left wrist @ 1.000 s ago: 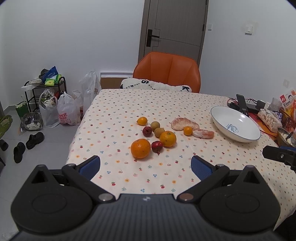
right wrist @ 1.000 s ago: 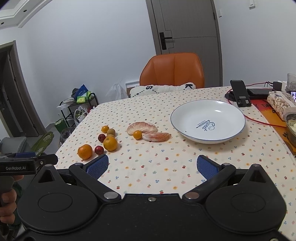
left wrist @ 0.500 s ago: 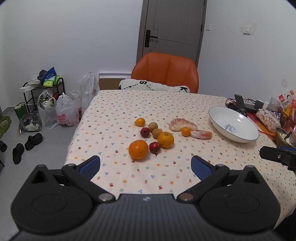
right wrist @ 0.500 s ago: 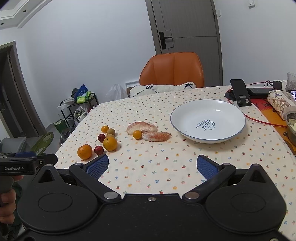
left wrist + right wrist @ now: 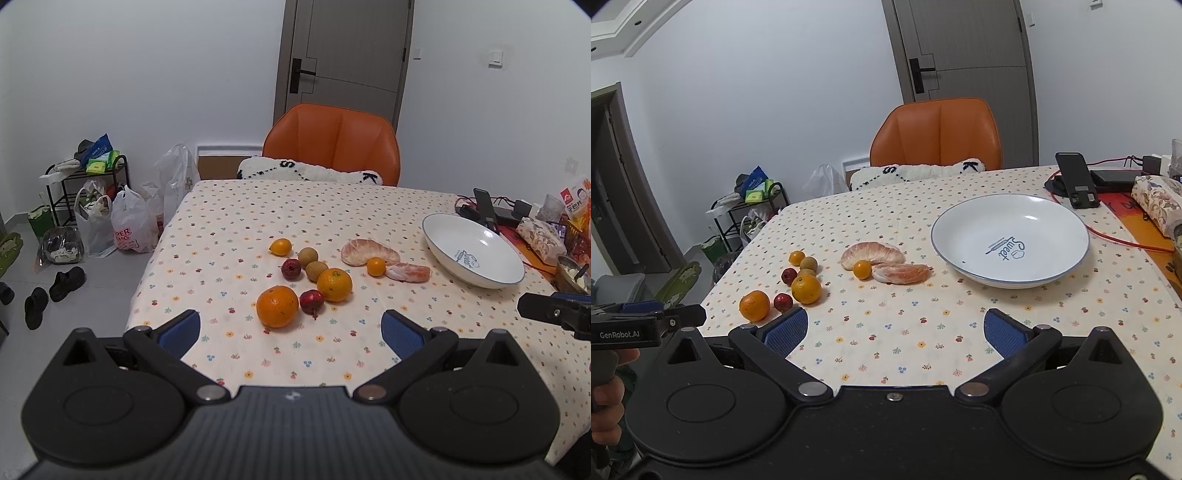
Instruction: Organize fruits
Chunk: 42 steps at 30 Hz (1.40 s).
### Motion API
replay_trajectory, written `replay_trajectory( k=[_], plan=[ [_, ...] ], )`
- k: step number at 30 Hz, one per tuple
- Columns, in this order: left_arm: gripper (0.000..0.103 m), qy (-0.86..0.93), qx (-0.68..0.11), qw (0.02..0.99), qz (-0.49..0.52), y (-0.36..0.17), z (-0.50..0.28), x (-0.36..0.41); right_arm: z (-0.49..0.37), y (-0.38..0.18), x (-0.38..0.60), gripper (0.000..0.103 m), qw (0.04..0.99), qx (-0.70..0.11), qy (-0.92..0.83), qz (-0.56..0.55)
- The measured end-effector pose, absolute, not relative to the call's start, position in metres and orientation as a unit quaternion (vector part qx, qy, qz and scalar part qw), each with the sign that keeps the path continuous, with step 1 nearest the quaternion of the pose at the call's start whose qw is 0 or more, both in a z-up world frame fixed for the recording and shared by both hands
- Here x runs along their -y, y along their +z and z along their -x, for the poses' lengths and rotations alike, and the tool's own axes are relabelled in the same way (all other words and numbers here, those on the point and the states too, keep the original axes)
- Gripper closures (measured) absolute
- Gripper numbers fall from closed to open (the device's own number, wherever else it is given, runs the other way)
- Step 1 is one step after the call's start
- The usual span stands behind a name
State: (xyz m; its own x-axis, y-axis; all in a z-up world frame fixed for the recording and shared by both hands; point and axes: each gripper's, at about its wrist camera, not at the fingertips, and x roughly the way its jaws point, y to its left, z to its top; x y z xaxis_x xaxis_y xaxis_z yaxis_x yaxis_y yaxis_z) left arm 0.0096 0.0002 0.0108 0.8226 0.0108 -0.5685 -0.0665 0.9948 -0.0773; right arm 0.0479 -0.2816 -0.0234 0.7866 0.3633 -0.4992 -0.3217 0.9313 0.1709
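I see the fruits (image 5: 314,275) loose on the dotted surface (image 5: 229,229): oranges, small red and brown ones, peeled pomelo segments (image 5: 871,253). The white bowl (image 5: 1010,240) holds nothing. My left claw (image 5: 291,328) and right claw (image 5: 893,328) gape wide, gripping nothing.

Fruit cluster on tablecloth (image 5: 229,236), centre-left. Pomelo segments (image 5: 871,253) right of the cluster. Plate (image 5: 964,254) further right; phone stand (image 5: 1075,184) behind it. Chair (image 5: 332,144) behind table.
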Motion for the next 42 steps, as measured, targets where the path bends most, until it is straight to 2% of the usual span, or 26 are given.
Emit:
replay_trajectory(
  k=[17,26,28,32,35,41,42],
  plan=[
    [0.001,0.037,-0.307,0.949,0.066,-0.012,-0.047,0.001,-0.090,-0.049,0.286,0.000,0.936,-0.297,0.187,-0.040],
    [0.005,0.054,-0.318,0.943,0.082,-0.027,-0.066,-0.008,-0.108,-0.059,0.276,0.000,0.925,-0.302,0.224,-0.050],
    [0.009,0.059,-0.319,0.942,0.082,-0.030,-0.070,-0.011,-0.113,-0.061,0.272,0.001,0.924,-0.301,0.231,-0.049],
    [0.016,0.067,-0.327,0.938,0.092,-0.037,-0.079,-0.018,-0.124,-0.065,0.265,0.013,0.920,-0.306,0.239,-0.053],
    [0.024,0.067,-0.333,0.936,0.097,-0.042,-0.084,-0.021,-0.132,-0.068,0.261,0.014,0.918,-0.312,0.240,-0.055],
    [0.048,0.052,-0.345,0.930,0.116,-0.051,-0.096,-0.027,-0.147,-0.072,0.255,0.016,0.919,-0.321,0.221,-0.055],
    [0.056,0.047,-0.346,0.929,0.122,-0.052,-0.097,-0.028,-0.149,-0.073,0.254,0.016,0.920,-0.321,0.218,-0.054]
  ],
)
